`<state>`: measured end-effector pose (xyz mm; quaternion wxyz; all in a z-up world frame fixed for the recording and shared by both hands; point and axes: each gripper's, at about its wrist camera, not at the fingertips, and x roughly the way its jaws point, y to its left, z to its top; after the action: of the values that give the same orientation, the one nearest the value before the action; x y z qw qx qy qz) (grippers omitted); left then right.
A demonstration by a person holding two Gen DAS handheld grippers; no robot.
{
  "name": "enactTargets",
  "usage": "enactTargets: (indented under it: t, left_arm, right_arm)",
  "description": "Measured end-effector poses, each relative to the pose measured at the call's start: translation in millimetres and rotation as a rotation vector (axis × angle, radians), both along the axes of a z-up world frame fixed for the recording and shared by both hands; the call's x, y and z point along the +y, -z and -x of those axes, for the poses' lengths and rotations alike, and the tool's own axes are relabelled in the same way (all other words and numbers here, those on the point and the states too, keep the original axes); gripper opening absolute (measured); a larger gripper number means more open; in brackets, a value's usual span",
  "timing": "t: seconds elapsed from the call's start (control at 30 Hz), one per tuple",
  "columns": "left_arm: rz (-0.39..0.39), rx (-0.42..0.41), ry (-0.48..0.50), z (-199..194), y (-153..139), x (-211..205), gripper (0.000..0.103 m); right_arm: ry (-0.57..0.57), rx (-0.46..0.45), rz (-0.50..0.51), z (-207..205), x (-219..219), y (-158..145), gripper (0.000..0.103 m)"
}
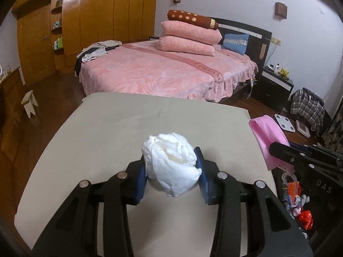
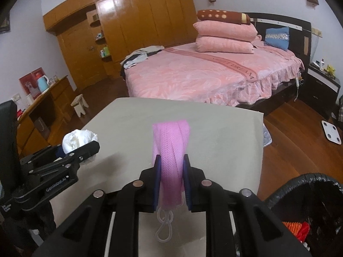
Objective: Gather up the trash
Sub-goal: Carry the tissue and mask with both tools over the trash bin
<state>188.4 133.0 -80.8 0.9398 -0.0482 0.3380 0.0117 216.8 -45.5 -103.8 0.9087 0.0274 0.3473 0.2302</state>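
My left gripper [image 1: 171, 167] is shut on a crumpled white tissue wad [image 1: 171, 160] and holds it just above the beige table [image 1: 111, 124]. The wad also shows in the right wrist view [image 2: 78, 140]. My right gripper [image 2: 171, 171] is shut on a folded pink face mask [image 2: 171, 147], held upright over the table's right part, its ear loops [image 2: 164, 227] hanging below. The mask [image 1: 268, 135] and right gripper [image 1: 276, 150] show at the table's right edge in the left wrist view. A black trash bin [image 2: 300, 184] with colourful scraps stands low at the right.
A pink bed [image 1: 154, 72] with stacked pillows stands beyond the table. A wooden wardrobe [image 1: 103, 15] lines the back wall. A small stool [image 1: 30, 102] and a desk [image 2: 42, 105] are at the left. A white scale [image 2: 331, 131] lies on the wooden floor at the right.
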Motion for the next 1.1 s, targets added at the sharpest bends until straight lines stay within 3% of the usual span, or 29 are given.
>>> enactTargets:
  t: [0.33, 1.1]
  left_arm:
    - [0.015, -0.046, 0.015, 50, -30, -17, 0.039]
    - [0.009, -0.190, 0.246, 123, -88, -135, 0.039]
  right_arm:
    - [0.017, -0.043, -0.025, 53, -28, -24, 0.019]
    - [0.154, -0.160, -0.035, 139, -136, -63, 0.019]
